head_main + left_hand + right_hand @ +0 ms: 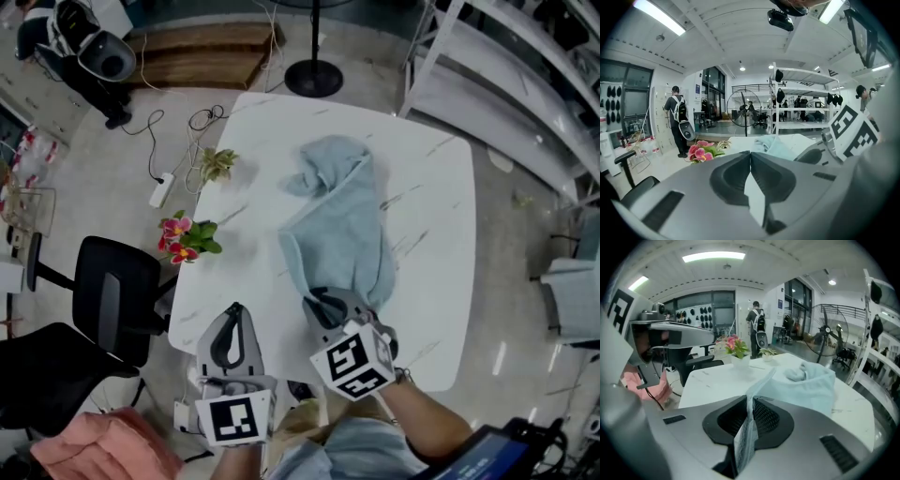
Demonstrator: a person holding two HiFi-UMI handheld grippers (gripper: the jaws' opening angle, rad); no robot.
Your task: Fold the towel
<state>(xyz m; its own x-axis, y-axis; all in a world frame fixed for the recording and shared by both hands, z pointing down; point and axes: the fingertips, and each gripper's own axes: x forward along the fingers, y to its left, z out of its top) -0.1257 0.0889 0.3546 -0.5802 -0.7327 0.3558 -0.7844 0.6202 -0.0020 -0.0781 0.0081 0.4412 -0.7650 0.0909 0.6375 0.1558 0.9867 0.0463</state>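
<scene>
Closest to the head camera, the left gripper [234,314] hangs over the near left corner of the tabletop [431,178]. Its jaws are pressed together with nothing between them, and in the left gripper view they meet in one thin line. Just beside it on the right, the right gripper [325,302] sits at the near edge, jaws narrow and clamped on a thin lip of the towel [339,225]. In the right gripper view that pale blue edge stands pinched upright between the pads [761,416] and runs away from them to the rest of the cloth.

Down by the floor, off the near left corner, lies a bundle of pink fabric [103,445]. A black chair [114,298] stands near the left edge.

From the right gripper the towel stretches along the middle of the tabletop toward the far edge. It widens halfway and ends in a crumpled heap short of that edge.

Pink flowers [181,238] stand at the left edge, and a small green plant [217,164] stands farther along it near the far left corner. Both are well apart from the towel.

Beyond the far edge is the round base of a fan [313,77]. White shelving [487,56] rises past the far right corner. A person with a backpack [756,322] stands in the background.
</scene>
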